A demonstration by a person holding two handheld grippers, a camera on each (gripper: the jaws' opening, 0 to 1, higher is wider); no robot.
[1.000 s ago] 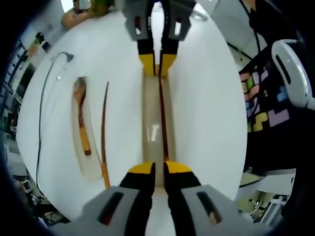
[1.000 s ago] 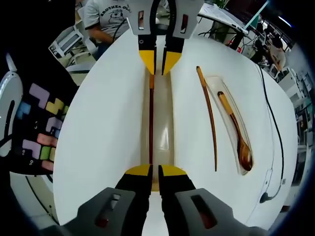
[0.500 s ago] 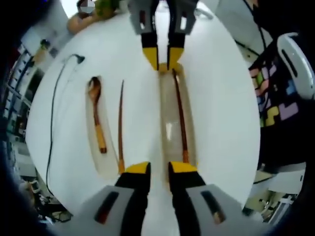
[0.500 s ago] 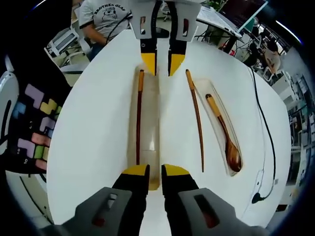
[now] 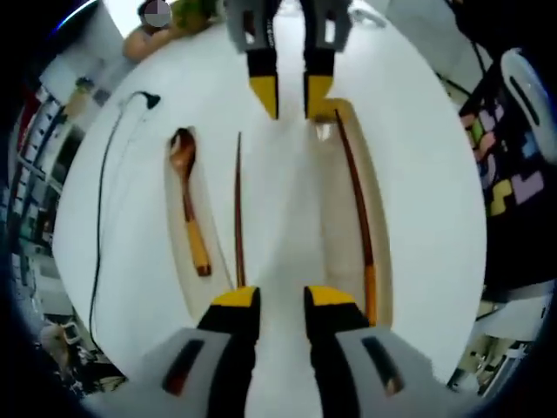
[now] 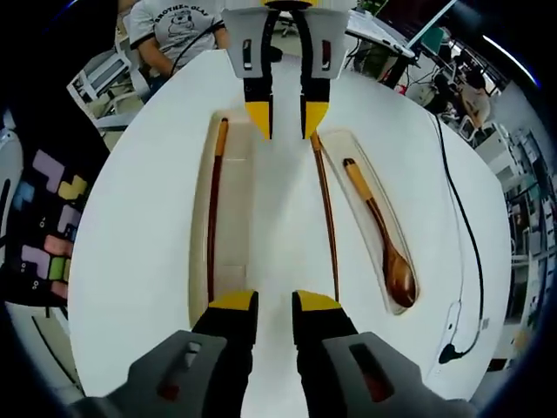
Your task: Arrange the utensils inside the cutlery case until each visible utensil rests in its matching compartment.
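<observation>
Right gripper view: slender wooden chopstick (image 6: 211, 218)

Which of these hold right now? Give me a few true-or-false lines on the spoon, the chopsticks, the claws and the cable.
1. The spoon lies inside the spoon tray. True.
2. Both chopsticks share one tray. False: the first chopstick lies in the long tray; the second chopstick lies apart from it, alongside the spoon tray.
3. The right claw is shut on a chopstick. False: its jaws stand open and hold nothing.
4. The left claw is open and empty. True.
5. A black cable runs on the table beyond the spoon. True.
</observation>
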